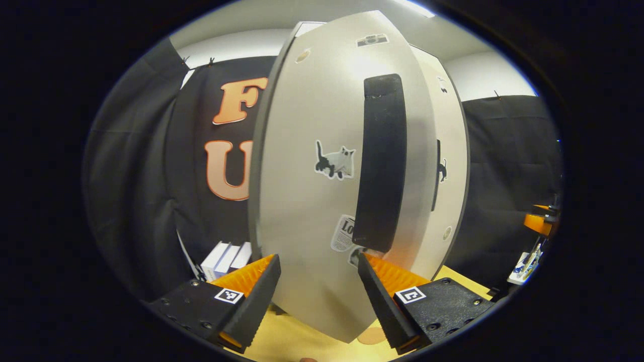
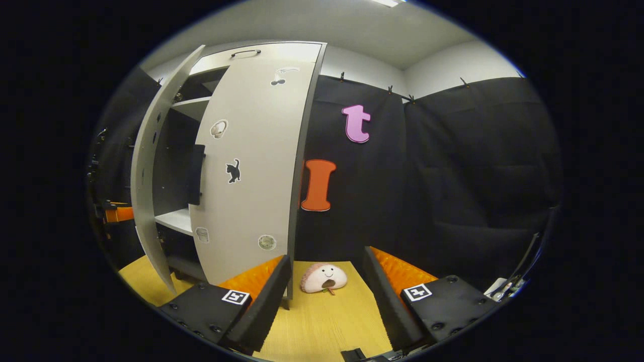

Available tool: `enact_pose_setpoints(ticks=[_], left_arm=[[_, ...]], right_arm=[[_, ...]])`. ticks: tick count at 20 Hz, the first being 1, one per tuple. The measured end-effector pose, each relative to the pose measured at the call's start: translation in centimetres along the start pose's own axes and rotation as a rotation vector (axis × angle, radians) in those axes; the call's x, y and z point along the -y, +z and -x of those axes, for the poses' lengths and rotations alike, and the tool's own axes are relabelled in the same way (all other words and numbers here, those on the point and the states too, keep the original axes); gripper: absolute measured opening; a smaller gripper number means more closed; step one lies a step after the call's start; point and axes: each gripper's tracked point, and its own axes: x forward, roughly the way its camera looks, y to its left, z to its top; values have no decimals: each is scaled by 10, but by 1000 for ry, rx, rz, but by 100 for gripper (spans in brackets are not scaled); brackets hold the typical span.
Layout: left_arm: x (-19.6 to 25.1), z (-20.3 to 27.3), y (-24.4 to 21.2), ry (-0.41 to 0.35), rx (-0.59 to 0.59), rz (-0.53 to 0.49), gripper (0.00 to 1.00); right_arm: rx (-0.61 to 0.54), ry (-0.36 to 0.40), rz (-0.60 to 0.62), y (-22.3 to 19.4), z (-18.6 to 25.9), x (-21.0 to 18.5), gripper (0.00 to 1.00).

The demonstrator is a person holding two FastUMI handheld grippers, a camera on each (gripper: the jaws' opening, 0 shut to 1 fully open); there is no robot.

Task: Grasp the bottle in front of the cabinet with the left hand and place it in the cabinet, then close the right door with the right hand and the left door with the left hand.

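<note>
The pale left door (image 1: pixel 312 201) of the cabinet stands very close in the left gripper view, with a cat sticker and a long black handle (image 1: pixel 385 161). My left gripper (image 1: pixel 318 259) is open, its fingers spread either side of the door's lower part; I cannot tell if they touch it. Behind it lies the right door (image 1: pixel 448 151). In the right gripper view the right door (image 2: pixel 246 166) stands nearly shut and the left door (image 2: pixel 151 171) hangs ajar, with shelves (image 2: pixel 173 218) in the gap. My right gripper (image 2: pixel 327 255) is open and holds nothing, low over the wooden table (image 2: pixel 327 322).
A round plush toy (image 2: pixel 323 278) lies on the table right of the cabinet, beyond my right gripper's fingers. White boxes (image 1: pixel 226 259) stand left of the cabinet. Small items (image 1: pixel 526 264) sit at the far right edge. Black cloth walls close in the booth.
</note>
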Motion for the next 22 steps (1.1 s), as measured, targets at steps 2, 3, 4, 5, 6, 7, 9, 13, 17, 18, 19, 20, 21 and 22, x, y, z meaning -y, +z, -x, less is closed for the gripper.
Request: enact_pose_setpoints(ticks=[2, 3, 4, 5, 6, 7, 9, 13, 17, 18, 19, 20, 21, 22], left_arm=[[12, -20, -9, 6, -14, -11, 95], [18, -30, -12, 10, -22, -14, 92], [26, -38, -17, 7, -36, -15, 92], [29, -42, -14, 14, -16, -18, 95], [30, -48, -16, 17, -19, -18, 94], [31, -51, -15, 16, -7, -13, 93], [35, -61, -16, 15, -3, -4, 94], [37, -75, -15, 47, 12, -39, 95], [38, -80, -14, 76, 29, -86, 95], [37, -81, -13, 83, 29, -88, 95], [37, -80, -13, 93, 21, -88, 95], [38, -80, -16, 95, -8, -88, 95], [43, -75, -15, 85, -31, -79, 95], [49, -67, -11, 73, -38, -67, 95]], right_arm=[[-9, -17, -7, -4, 6, 11, 95], [-13, -25, -10, -6, 8, 16, 95], [-17, -35, -10, -8, 12, 21, 95], [-22, -46, -8, -10, 15, 27, 95], [-28, -57, -7, -13, 19, 33, 95], [-36, -66, -8, -17, 21, 38, 95], [-55, -77, -17, -25, 24, 45, 95], [-90, -80, -37, -41, 22, 47, 95], [-96, -66, -55, -47, 13, 44, 95], [-101, -58, -68, -47, 10, 41, 95], [-112, -46, -80, -46, 8, 37, 95], [-117, -34, -85, -43, 6, 34, 95], [-109, -23, -85, -35, 6, 33, 95], [-96, -14, -77, -28, 4, 31, 95]])
